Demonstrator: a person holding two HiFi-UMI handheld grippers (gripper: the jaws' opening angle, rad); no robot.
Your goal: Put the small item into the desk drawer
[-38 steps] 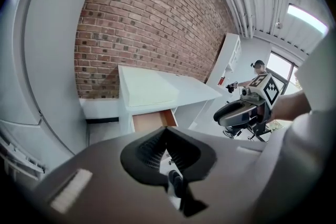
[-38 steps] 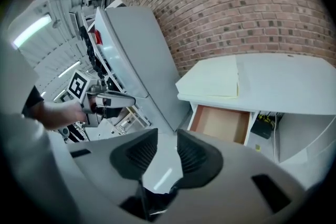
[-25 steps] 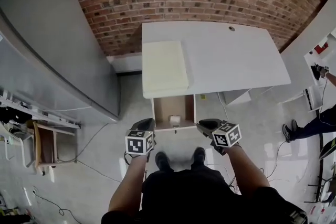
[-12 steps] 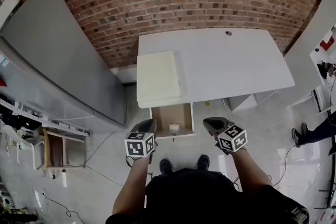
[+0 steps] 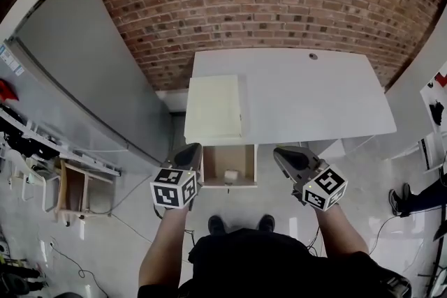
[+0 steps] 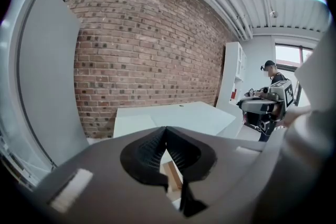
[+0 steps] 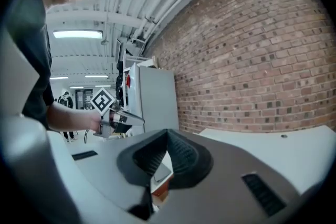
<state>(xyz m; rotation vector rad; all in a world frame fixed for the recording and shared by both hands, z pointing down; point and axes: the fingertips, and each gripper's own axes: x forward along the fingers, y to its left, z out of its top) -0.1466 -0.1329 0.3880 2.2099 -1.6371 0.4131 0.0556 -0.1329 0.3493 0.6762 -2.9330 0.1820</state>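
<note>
Head view: small item (image 5: 231,174) lies inside open drawer (image 5: 209,165) under desk (image 5: 314,94) front edge. Left gripper (image 5: 190,153) and right gripper (image 5: 285,155) both pressed together, empty, flanking drawer. Probable step: push drawer front squarely and evenly.

No legible word, brand or number anywhere. Only black-and-white square code patterns, without letters, on the cube (image 5: 173,188) of the left gripper (image 5: 193,150) and the cube (image 5: 325,187) of the right gripper (image 5: 281,152). Red mark (image 5: 441,77) on the white cabinet (image 5: 427,91) at the right edge, too small to read.
</note>
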